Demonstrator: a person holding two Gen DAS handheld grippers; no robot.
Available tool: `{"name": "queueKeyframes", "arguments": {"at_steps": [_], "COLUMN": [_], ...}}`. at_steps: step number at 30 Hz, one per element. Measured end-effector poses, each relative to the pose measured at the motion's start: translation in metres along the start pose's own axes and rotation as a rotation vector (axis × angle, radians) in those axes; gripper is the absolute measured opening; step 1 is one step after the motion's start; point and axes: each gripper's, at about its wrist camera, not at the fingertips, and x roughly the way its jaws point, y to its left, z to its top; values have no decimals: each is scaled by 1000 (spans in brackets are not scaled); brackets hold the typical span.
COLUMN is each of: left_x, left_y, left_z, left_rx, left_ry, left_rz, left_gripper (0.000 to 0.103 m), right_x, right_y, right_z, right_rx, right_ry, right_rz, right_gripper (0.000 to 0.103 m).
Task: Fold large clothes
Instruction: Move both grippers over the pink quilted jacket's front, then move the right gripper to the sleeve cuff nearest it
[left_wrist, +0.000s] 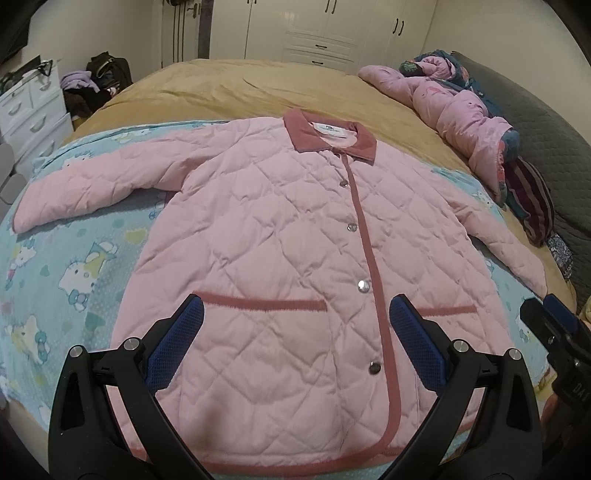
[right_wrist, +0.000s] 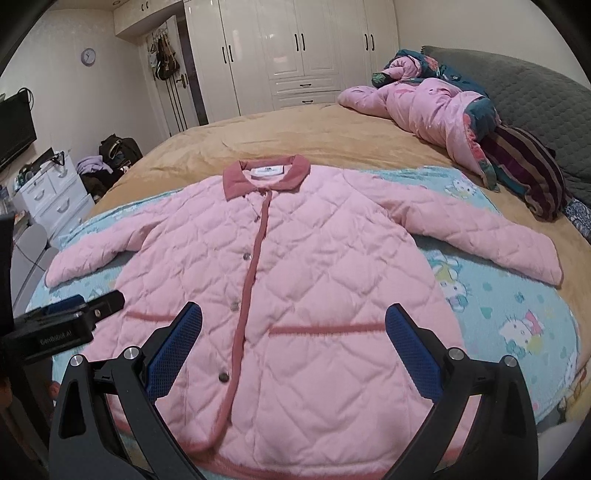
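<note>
A home bedroom. A wide bed (right_wrist: 314, 136) under a tan cover fills mid-frame, with white built-in wardrobes (right_wrist: 295, 48) along the far wall. At the left stand a white chest of drawers (right_wrist: 55, 195) and a television (right_wrist: 14, 127); a round wall clock (right_wrist: 88, 56) hangs upper left.

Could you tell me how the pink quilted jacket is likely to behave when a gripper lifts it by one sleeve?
The pink quilted jacket would probably drape and sag, being soft fabric. Its padding suggests bulk without much weight. Being snapped shut, its front panels likely stay together.
</note>
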Motion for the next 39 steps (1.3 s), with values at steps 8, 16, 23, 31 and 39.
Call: {"name": "queueKeyframes", "arguments": {"at_steps": [8,16,23,31,39], "left_x": [15,37,62,94,123], "left_y": [-9,-20,-38,-55,-73], "left_z": [29,59,85,108,121], "left_rx": [14,39,61,64,96], "left_ry": [-8,-3,17,36,40], "left_rz": [-3,-13,-18,-16,0], "left_gripper": [94,94,94,94,94], "right_x": [20,41,64,79,96], "right_y": [-6,-26,-48,-77,-123], "right_z": [36,72,99,132,151], "right_rx": [18,79,125,158,221], "right_ry": [-27,-60,-74,-127,-153], "right_rz": [-1,-14,-38,-59,-133], "right_gripper": [99,99,99,99,99]}}
